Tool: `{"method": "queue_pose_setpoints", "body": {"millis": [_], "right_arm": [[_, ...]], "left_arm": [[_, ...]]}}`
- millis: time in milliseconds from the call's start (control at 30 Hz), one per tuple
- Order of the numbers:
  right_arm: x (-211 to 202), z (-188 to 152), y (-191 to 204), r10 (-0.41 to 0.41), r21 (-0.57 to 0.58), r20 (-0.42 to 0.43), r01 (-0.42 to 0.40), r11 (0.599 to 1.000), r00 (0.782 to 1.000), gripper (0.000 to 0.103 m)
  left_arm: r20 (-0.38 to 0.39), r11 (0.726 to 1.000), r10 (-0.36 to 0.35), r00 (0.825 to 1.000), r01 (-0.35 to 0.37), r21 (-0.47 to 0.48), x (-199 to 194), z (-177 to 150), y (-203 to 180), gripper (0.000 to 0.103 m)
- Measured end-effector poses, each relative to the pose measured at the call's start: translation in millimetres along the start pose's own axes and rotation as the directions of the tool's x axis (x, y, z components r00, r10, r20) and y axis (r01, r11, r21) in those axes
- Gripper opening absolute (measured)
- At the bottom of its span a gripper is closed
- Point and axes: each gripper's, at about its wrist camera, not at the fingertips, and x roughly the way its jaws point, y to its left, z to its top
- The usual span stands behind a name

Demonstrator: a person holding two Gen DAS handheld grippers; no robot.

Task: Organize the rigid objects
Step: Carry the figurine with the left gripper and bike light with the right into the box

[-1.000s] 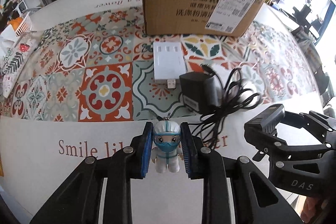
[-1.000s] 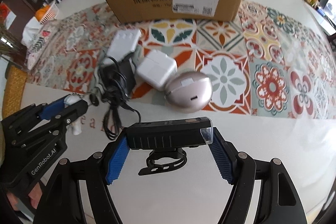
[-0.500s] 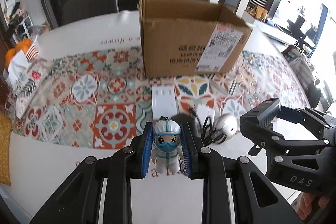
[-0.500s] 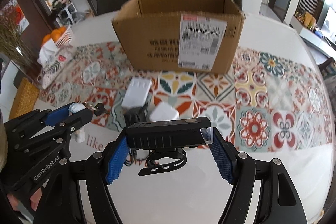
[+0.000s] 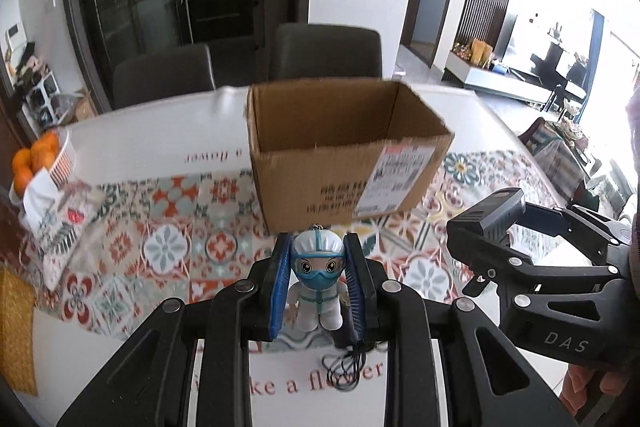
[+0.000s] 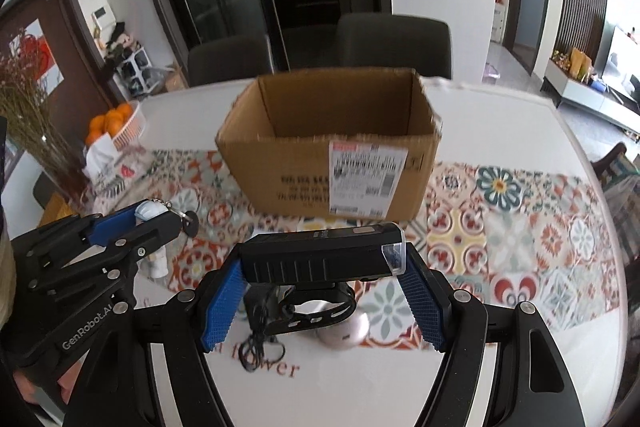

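Note:
My left gripper (image 5: 317,287) is shut on a small white-suited figurine keychain (image 5: 317,283) with a blue mask, held above the table. It also shows in the right wrist view (image 6: 150,213). My right gripper (image 6: 322,291) is shut on a black bike light (image 6: 320,259) with a strap mount, held crosswise; the light also shows in the left wrist view (image 5: 486,217). An open, empty-looking cardboard box (image 5: 340,155) (image 6: 332,143) stands ahead on the patterned runner. A black adapter with cable (image 6: 260,323) and a round pinkish case (image 6: 348,331) lie below the light, partly hidden.
A bowl of oranges (image 6: 116,123) and a patterned pouch (image 5: 60,223) sit at the table's left. A vase of dried flowers (image 6: 44,139) stands at far left. Two dark chairs (image 5: 324,51) stand behind the table. The table edge curves away at right.
Both grippers have risen with their objects and tilted up, so the box's open top now shows. The white plugs and adapter have dropped out of view beneath the grippers.

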Motion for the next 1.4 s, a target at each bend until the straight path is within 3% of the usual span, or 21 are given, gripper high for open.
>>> {"method": "queue_pose_setpoints", "body": {"millis": [367,800,1067,1400], "right_arm": [[-10.3,41.1,-8.2,-0.006,0.0,0.087,0.006,1.0,0.996,0.073],[0.2,95.3,-17.5,-0.006,-0.02,0.11,0.008,1.0,0.994,0.073],[25.7,124.0,-25.9,0.014,-0.023,0.049,-0.013,1.0,0.999,0.073],[75.8,148.3,-41.2,0.02,-0.002,-0.085,-0.021,1.0,0.996,0.073]], "left_arm": [[0.079,1.0,-0.004,0.997,0.002,0.025,-9.9,44.6,-3.5,0.026],[0.094,0.999,0.004,0.996,-0.009,0.05,3.6,96.6,-2.7,0.026],[0.068,0.998,0.015,0.998,-0.019,0.067,23.1,126.0,-0.2,0.027],[-0.057,1.0,-0.003,0.998,0.004,0.022,75.5,147.5,10.6,0.027]]}}
